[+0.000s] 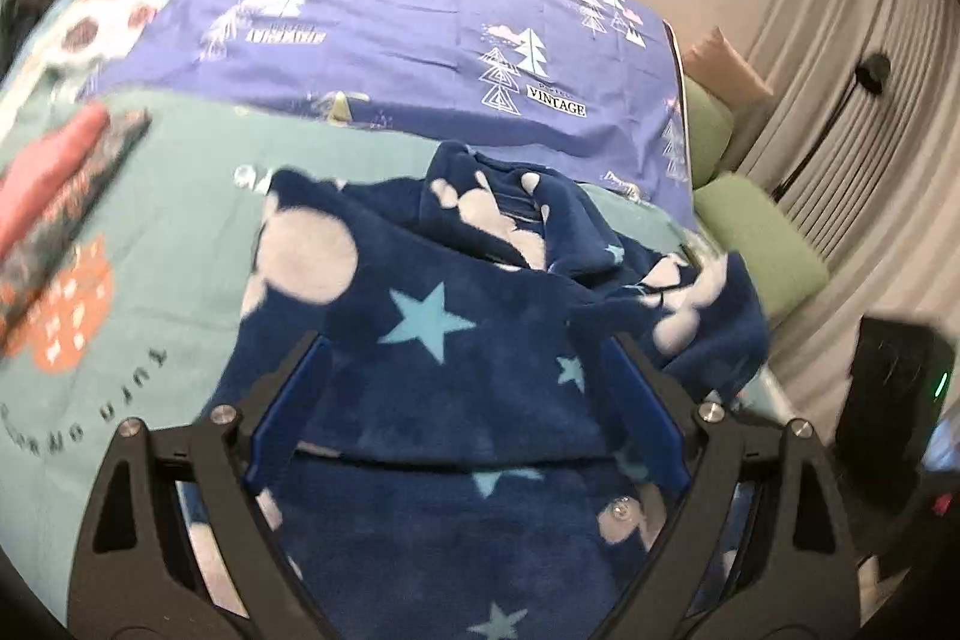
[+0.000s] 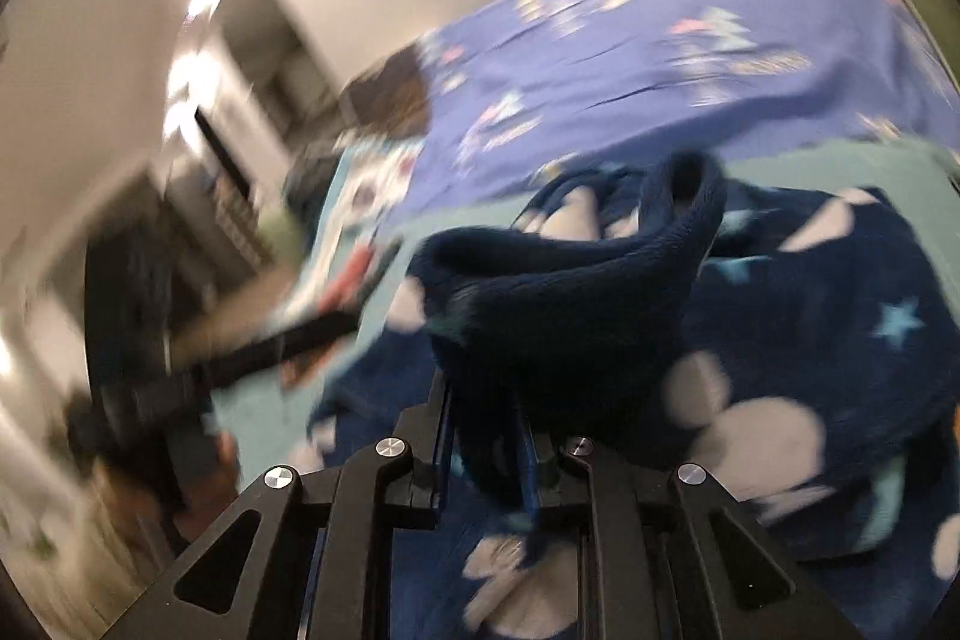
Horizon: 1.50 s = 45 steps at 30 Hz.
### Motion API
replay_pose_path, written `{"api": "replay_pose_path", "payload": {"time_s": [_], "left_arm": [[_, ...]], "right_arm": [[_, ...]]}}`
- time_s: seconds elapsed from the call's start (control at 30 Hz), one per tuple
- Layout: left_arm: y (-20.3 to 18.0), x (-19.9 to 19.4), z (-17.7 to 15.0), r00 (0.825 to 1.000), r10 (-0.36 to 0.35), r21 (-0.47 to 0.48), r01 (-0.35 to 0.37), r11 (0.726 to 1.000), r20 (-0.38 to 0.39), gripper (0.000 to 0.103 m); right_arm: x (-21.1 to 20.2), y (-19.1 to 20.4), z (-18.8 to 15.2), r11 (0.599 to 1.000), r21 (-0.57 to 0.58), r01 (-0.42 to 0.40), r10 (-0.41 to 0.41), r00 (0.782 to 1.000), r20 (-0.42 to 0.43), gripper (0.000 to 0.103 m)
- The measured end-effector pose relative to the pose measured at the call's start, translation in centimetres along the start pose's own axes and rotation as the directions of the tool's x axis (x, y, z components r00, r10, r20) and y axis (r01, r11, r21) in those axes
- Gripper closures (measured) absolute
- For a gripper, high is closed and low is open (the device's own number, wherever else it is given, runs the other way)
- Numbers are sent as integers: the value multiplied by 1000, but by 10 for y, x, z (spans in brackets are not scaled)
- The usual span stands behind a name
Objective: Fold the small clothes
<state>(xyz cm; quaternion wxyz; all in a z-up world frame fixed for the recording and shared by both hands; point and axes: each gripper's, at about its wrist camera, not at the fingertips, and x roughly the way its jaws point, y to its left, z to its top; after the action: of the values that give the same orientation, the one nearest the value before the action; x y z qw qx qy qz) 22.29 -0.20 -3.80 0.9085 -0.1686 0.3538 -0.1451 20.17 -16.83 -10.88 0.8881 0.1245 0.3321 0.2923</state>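
A navy fleece garment [image 1: 456, 340] with light blue stars and white shapes lies on the teal sheet [image 1: 174, 244] of a bed. My left gripper [image 1: 468, 346] hovers over its middle, jaws wide open, holding nothing. In the blurred right wrist view, my right gripper [image 2: 483, 412] is shut on a ribbed navy cuff or hem [image 2: 570, 298] of the same garment [image 2: 840, 340] and holds it lifted above the rest of the cloth.
A purple sheet [image 1: 420, 16] with tree prints covers the far half of the bed. Folded pink and patterned clothes [image 1: 54, 196] lie at the left. A green chair [image 1: 756, 232] stands beyond the bed's right edge, curtains behind it. A dark box [image 1: 894, 394] sits at the right.
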Motion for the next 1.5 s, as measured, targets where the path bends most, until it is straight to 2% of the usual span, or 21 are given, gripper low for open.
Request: {"api": "replay_pose_path", "payload": {"time_s": [0.1, 0.2, 0.37, 0.53, 0.63, 0.77, 0.83, 0.87, 0.9, 0.93, 0.97, 1.2, 1.27, 1.37, 1.43, 1.5], "left_arm": [[-2, 2, -1, 997, -67, -8, 67, 998, -26, 11], [-19, 10, -1, 980, -173, 29, 176, 984, -94, 11], [-61, 26, -5, 955, -214, 207, 256, 944, -207, 11], [-84, 34, -10, 959, -166, 322, 236, 917, -230, 11], [-93, 41, -13, 969, -100, 391, 184, 902, -225, 12], [-89, 50, -12, 963, -84, 357, 176, 918, -257, 26], [-86, 52, -11, 962, -95, 332, 180, 926, -257, 37], [-85, 53, -11, 961, -96, 325, 180, 928, -260, 52], [-85, 55, -10, 959, -91, 318, 177, 931, -267, 75], [-84, 57, -9, 958, -82, 312, 169, 935, -274, 86], [-82, 58, -8, 960, -69, 307, 155, 939, -272, 91], [-45, 29, 8, 986, -46, 199, 78, 977, -159, 92], [-34, 22, 17, 990, -41, 174, 64, 983, -135, 92], [-28, 13, 33, 993, -39, 162, 57, 985, -110, 93], [-32, 6, 44, 996, -41, 182, 56, 982, -82, 93], [-40, -5, 56, 998, -44, 213, 50, 976, -36, 93]], "right_arm": [[21, 16, -14, 997, -74, 9, -13, 998, -57, 84], [27, 20, -30, 996, -84, 6, -13, 996, -89, 84], [25, 21, -34, 997, -79, 4, -10, 997, -81, 84], [25, 14, -37, 999, -47, -21, 17, 997, -73, 84], [21, 11, -38, 999, -37, -27, 24, 997, -67, 84], [18, 8, -39, 999, -25, -34, 32, 998, -59, 83], [18, 7, -40, 999, -19, -39, 37, 998, -57, 83], [16, 5, -40, 999, -18, -40, 39, 998, -56, 83], [16, 5, -41, 999, -16, -41, 40, 998, -56, 83], [15, 4, -41, 999, -15, -42, 41, 998, -55, 83], [15, 5, -41, 999, -15, -43, 42, 998, -54, 83], [-5, -5, -45, 996, 27, -86, 86, 996, -11, 78], [-17, -14, -44, 995, 64, -70, 69, 997, 14, 76], [-36, -28, -41, 995, 104, -14, 8, 998, 60, 67], [-50, -35, -35, 990, 99, 105, -113, 991, 79, 56], [-57, -40, -31, 974, 85, 210, -217, 973, 82, 54]]}}
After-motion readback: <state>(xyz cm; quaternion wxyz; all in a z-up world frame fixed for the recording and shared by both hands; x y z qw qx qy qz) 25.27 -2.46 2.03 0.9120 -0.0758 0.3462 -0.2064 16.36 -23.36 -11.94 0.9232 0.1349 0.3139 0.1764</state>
